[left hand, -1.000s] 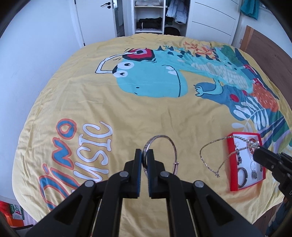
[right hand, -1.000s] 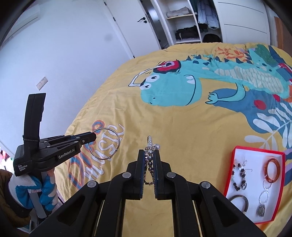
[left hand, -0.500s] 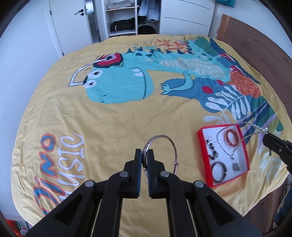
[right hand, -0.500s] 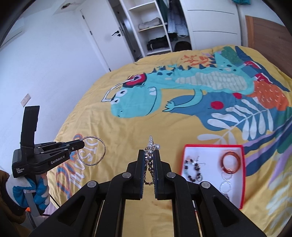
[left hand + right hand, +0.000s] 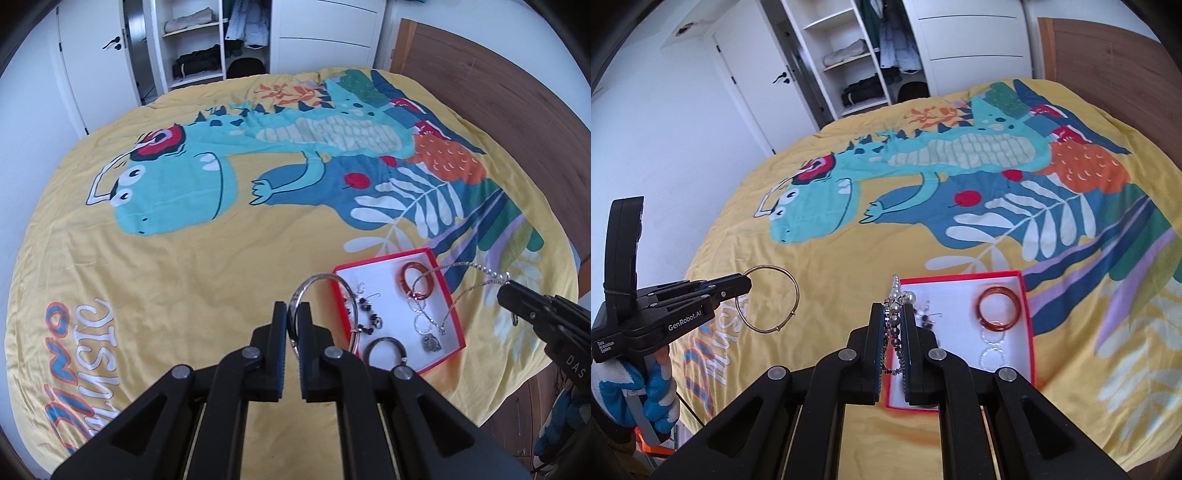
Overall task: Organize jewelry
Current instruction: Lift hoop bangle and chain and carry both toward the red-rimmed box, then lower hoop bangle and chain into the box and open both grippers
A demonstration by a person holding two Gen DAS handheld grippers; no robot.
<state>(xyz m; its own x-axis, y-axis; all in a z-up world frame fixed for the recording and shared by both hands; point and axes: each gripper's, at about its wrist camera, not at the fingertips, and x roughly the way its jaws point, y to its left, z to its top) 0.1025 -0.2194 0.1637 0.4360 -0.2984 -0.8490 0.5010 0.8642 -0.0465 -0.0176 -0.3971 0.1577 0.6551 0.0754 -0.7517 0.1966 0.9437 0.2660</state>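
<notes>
We see the left gripper point(image 5: 292, 314), its jaws clenched on a thin metal bangle point(image 5: 325, 306) that stands up from the fingertips above the yellow bedspread point(image 5: 184, 258). In the right wrist view the same bangle point(image 5: 768, 299) hangs in the air, well to the left of the red box point(image 5: 1027, 314). The right gripper point(image 5: 894, 314) has its jaws clamped on a beaded necklace point(image 5: 895, 310), whose chain point(image 5: 458, 291) drapes down into the box. Lying on the white floor of the box point(image 5: 448, 306) we find an orange bangle point(image 5: 419, 280), dark beaded earrings point(image 5: 369, 314), a dark ring point(image 5: 386, 349) and silver hoops point(image 5: 991, 347).
</notes>
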